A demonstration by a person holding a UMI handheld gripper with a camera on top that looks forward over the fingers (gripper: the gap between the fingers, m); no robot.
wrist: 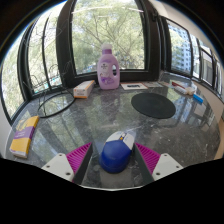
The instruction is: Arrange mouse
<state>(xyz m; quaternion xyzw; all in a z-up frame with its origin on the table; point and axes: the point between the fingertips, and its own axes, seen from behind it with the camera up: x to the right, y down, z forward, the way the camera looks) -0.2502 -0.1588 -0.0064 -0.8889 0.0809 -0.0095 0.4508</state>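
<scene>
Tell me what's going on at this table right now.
A person is working a hand-held gripper over a grey table. A blue mouse sits between its open fingers, resting on the table with gaps at both sides. Beyond it lies a round dark mouse pad, with a pink detergent bottle further back by the windows.

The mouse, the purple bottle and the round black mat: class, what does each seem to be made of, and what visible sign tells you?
Mouse, between the open fingers: probably moulded plastic, smooth blue shell with slight sheen.
Purple bottle: likely plastic, opaque with a moulded handle.
Round black mat: perhaps fabric or rubber, flat, matte, no reflection.
</scene>
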